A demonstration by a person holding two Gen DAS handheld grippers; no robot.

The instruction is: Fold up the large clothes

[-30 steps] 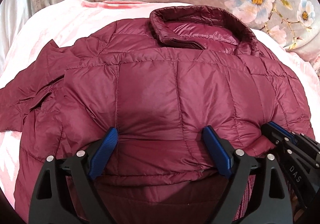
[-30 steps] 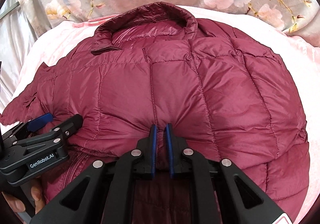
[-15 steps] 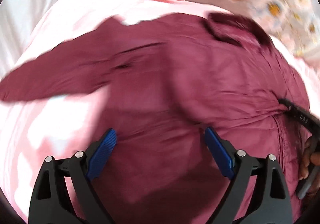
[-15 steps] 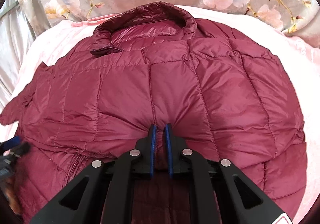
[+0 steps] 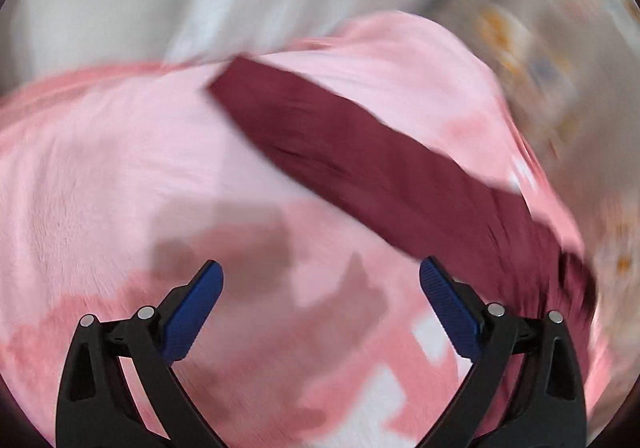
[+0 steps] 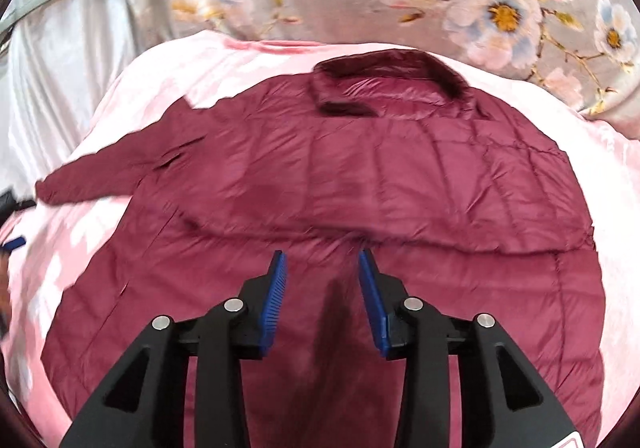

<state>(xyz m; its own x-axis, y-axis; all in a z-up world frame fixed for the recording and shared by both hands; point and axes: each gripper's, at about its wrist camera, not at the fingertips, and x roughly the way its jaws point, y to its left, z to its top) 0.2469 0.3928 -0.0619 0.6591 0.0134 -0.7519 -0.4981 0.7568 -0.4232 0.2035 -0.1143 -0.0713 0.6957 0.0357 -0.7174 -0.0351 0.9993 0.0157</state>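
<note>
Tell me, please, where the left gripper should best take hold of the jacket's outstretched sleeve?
Probably at the sleeve cuff, its free far tip on the pink blanket. The sleeve lies flat and straight, so come down across its width with the left gripper, whose jaws are opening.

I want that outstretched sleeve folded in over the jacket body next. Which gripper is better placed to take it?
Left, probably. The left gripper hangs wide open over the pink blanket beside the sleeve; the right gripper, jaws opening and empty, faces the jacket body.
</note>
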